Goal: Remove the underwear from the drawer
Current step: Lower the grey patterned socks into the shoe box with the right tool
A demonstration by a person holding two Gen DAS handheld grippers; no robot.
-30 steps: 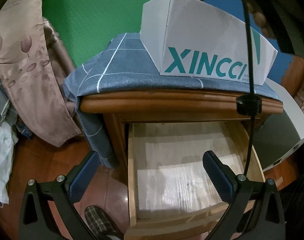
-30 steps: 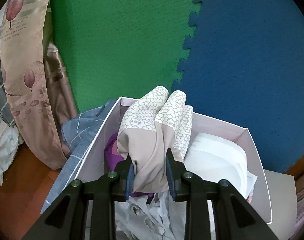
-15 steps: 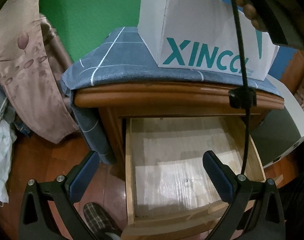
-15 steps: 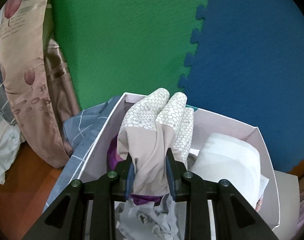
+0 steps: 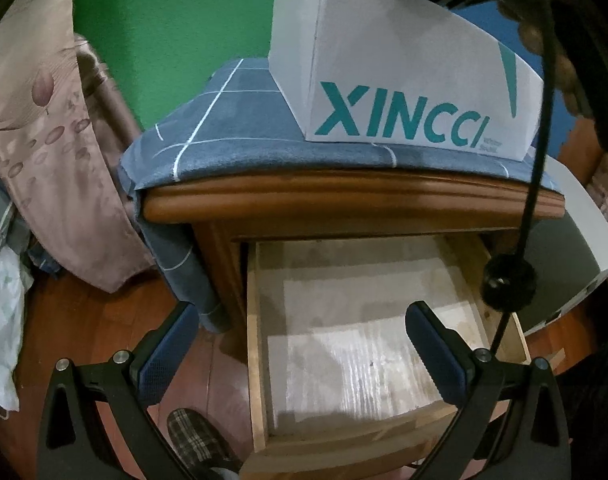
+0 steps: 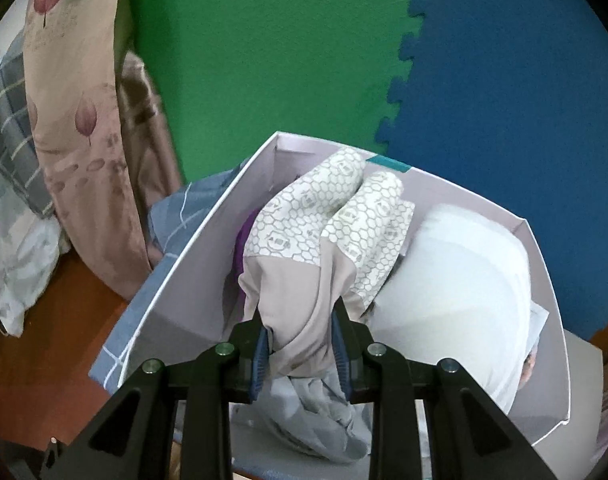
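Note:
The wooden drawer (image 5: 260, 360) of the nightstand stands pulled out, its pale bottom bare. My left gripper (image 5: 300, 344) is open and empty, held above the drawer's front. My right gripper (image 6: 300, 344) is shut on a beige underwear (image 6: 320, 248) with a white honeycomb-print band. It holds it inside the white XINCCI box (image 6: 184, 280), which sits on the nightstand top (image 5: 404, 92). The box also holds a white garment (image 6: 456, 280), a grey one (image 6: 316, 420) and a purple one (image 6: 244, 240).
A blue checked cloth (image 5: 224, 128) covers the nightstand top and hangs down its left side. A pink leaf-print pillow (image 5: 52, 152) leans to the left. A green and blue foam wall (image 6: 304, 60) stands behind. A slippered foot (image 5: 200, 440) rests on the wood floor. A black cable (image 5: 540, 128) hangs at the right.
My right gripper has lowered the beige underwear deeper into the white box. My left gripper has drifted slightly closer to the nightstand, still open.

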